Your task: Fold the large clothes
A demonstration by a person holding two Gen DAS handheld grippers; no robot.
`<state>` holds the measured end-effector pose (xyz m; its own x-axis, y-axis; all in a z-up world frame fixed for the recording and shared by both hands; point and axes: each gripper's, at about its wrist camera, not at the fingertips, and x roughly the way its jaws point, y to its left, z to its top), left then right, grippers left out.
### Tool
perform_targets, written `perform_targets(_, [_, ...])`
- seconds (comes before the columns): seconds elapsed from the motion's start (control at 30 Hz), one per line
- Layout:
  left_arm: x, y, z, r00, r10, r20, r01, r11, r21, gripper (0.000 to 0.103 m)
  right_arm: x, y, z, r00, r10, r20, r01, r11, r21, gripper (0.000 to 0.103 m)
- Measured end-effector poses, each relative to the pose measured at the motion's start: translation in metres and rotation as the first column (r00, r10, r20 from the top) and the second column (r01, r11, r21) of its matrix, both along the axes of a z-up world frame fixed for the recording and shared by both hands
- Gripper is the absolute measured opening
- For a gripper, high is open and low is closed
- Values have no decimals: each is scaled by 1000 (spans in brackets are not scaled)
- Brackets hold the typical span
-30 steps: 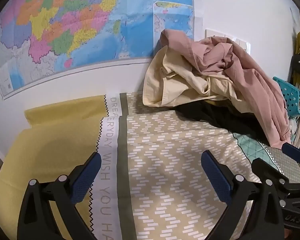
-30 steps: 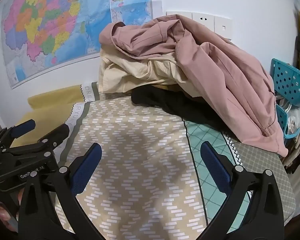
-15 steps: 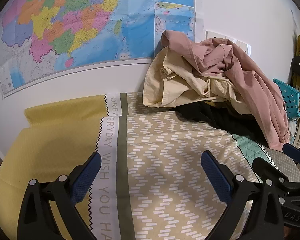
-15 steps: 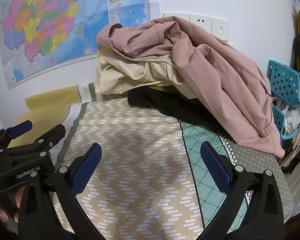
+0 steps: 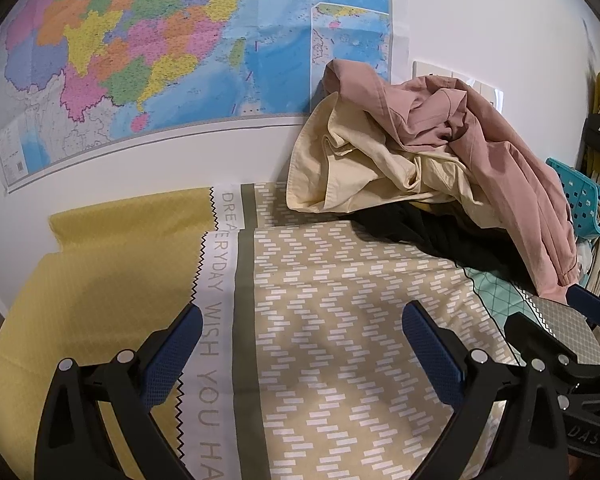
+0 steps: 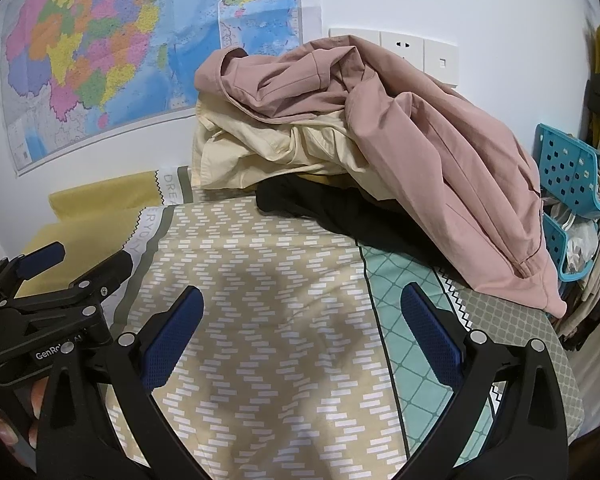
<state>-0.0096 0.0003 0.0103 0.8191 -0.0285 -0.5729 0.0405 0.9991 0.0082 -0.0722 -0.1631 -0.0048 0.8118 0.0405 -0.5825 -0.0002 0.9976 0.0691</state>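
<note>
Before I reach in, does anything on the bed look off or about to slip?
Nothing damaged or spilled. The clothes are just an unsorted heap against the wall: a pink garment draped over a cream one and a black one. The pink one's lower end hangs over the bed's right edge, so it might slide. Both grippers are open and empty.

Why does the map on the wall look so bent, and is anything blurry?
Left wrist view: the fisheye lens bows the map and darkens the corners. Right wrist view: same curving; a soft shadow lies on the patterned sheet; the pink garment looks sharp.
</note>
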Motion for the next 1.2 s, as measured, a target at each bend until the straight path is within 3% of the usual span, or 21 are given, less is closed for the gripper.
perform_targets(1.2, [-1,-2,0,1000,2,-8,-2,1000,-5,97,-3,3,3,1000,0,6,0,1000,-4,98])
